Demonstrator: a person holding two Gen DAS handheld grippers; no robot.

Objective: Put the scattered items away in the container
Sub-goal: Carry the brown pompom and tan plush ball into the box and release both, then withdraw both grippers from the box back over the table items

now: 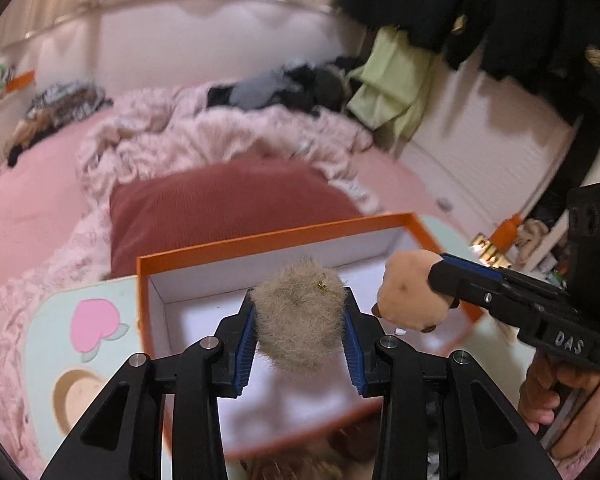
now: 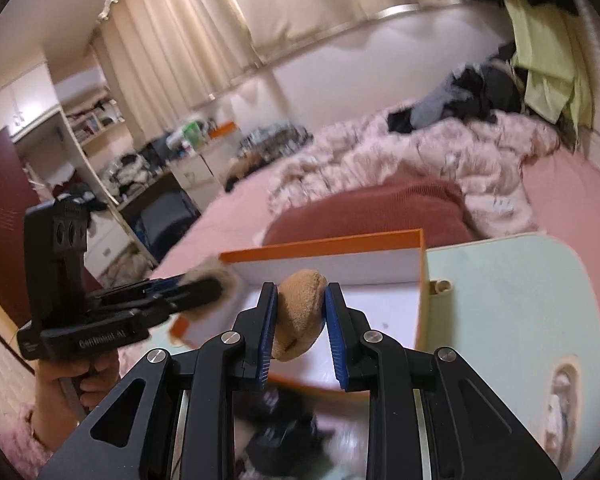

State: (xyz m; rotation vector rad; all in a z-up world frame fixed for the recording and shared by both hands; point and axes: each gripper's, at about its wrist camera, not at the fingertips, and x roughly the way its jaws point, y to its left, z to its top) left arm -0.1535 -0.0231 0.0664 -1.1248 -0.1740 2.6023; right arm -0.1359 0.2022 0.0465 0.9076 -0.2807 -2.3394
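Left gripper (image 1: 300,320) closed on a grey-beige fur pompom (image 1: 300,316), pads pressing both its sides, held above the orange box (image 1: 268,240). No earlier view to compare. Box sat on a pale green tray table (image 1: 48,332) on the bed; its white interior looked empty in both views. Right gripper (image 2: 300,316) nearly shut, pinching a tan plush toy (image 2: 300,312) by one part, also over the box, toward its right side. Judgement: both items carried to the container, neither released yet. Dark, blurred clutter below the grippers; possibly more to collect, unclear.
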